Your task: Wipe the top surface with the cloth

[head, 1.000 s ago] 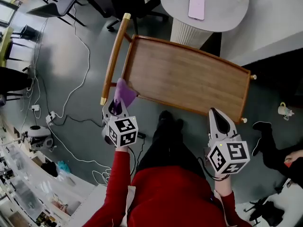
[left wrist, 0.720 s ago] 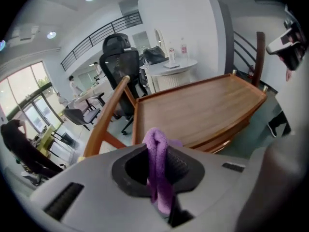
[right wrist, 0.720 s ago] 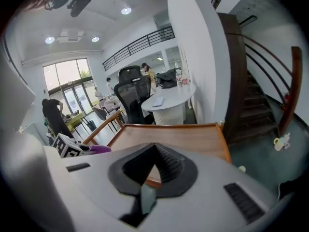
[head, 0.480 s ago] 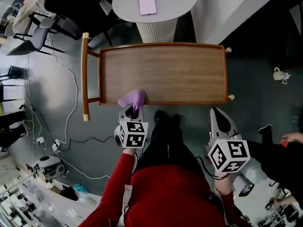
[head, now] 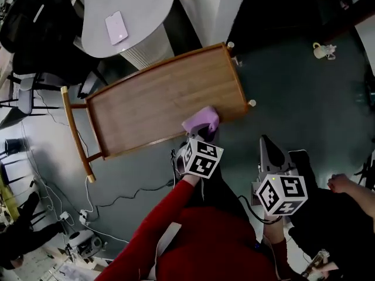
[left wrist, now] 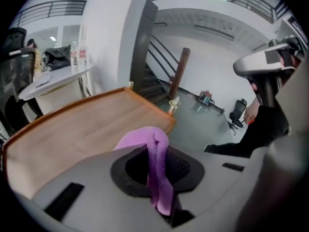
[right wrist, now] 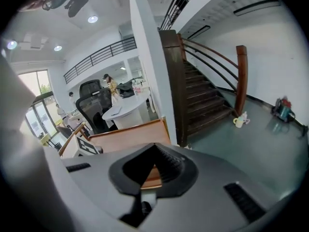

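One cloth (head: 201,120) pinched in left tool (head: 200,135), on wooden top (head: 155,105), right tool (head: 267,143) pressed together

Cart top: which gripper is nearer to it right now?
Left. The left gripper holds the cloth at the near edge of the cart top; the right gripper hangs clear of it, over the floor.
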A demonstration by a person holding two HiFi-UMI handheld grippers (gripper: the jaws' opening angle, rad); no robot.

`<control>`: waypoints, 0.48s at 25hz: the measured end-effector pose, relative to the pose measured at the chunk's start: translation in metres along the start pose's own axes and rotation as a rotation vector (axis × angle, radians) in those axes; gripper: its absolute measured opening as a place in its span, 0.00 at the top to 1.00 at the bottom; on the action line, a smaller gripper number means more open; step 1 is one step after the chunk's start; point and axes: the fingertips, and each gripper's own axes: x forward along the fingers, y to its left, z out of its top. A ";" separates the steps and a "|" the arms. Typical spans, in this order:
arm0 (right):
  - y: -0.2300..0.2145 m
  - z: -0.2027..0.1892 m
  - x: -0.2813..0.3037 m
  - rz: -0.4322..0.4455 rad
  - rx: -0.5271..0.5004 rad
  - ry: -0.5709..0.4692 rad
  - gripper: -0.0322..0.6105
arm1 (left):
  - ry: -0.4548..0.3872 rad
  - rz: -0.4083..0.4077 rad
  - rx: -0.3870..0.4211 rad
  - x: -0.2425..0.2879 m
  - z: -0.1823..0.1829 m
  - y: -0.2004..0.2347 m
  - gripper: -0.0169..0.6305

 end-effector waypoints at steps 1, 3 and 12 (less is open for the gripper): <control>-0.006 -0.001 -0.004 -0.024 0.016 -0.006 0.95 | 0.002 -0.036 0.015 0.010 0.008 -0.012 0.90; -0.018 -0.002 -0.013 -0.069 0.046 -0.016 0.95 | 0.007 -0.102 0.046 0.026 0.023 -0.034 0.90; -0.034 0.006 -0.017 -0.136 0.106 -0.012 0.95 | 0.011 -0.232 0.098 0.057 0.068 -0.072 0.90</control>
